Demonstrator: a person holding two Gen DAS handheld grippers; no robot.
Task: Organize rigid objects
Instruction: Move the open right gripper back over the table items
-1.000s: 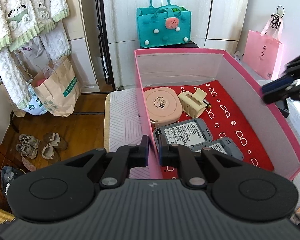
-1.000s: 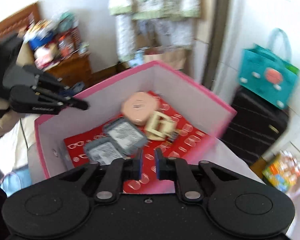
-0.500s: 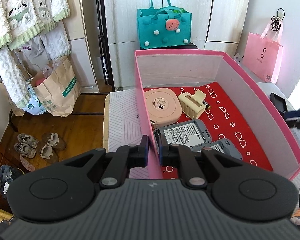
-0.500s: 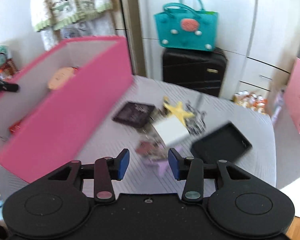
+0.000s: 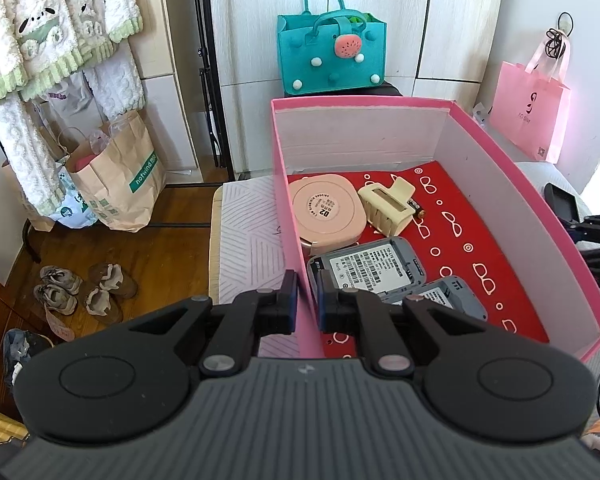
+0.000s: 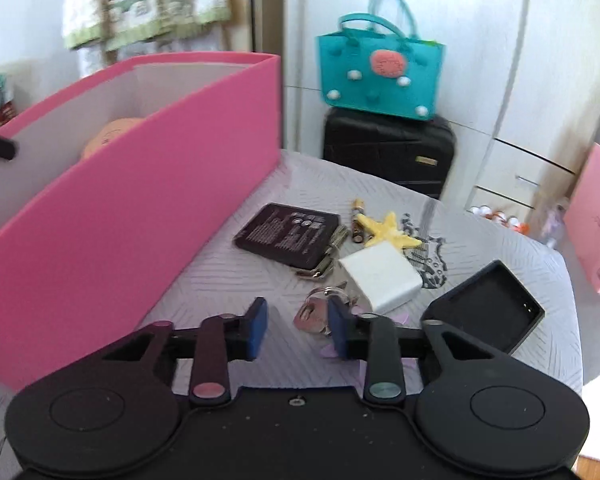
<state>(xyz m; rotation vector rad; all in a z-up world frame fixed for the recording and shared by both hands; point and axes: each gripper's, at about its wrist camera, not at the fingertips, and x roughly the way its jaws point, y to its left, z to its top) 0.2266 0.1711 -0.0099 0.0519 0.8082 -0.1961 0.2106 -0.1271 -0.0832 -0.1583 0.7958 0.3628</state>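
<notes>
1. My left gripper (image 5: 307, 300) is closed on the near left wall of the pink box (image 5: 520, 184); the thin wall stands pinched between its two blue pads.
2. Just past this gripper, inside the box, two grey batteries (image 5: 366, 267) lie on the red lining, one partly over the other.
3. Farther in lie a round pink case (image 5: 326, 212) and, touching it on the right, a cream hair claw (image 5: 388, 208), with a small battery (image 5: 418, 209) beside the claw.
4. My right gripper (image 6: 298, 330) hangs over the grey patterned surface (image 6: 228, 280). Its jaws are closing and nothing is between them.
5. A bunch of keys (image 6: 318, 312) lies just at the inner side of its right finger; I cannot tell if they touch.
6. A little farther are a white charger block (image 6: 382, 278) and, to the right, an empty black tray (image 6: 488, 306).
7. Beyond these lie a dark flat battery (image 6: 290, 234), a yellow star (image 6: 390, 230) and a small cylinder battery (image 6: 357, 220).
8. At the far edge stands a black suitcase (image 6: 388, 152) with a teal bag (image 6: 380, 72) on top.
</notes>
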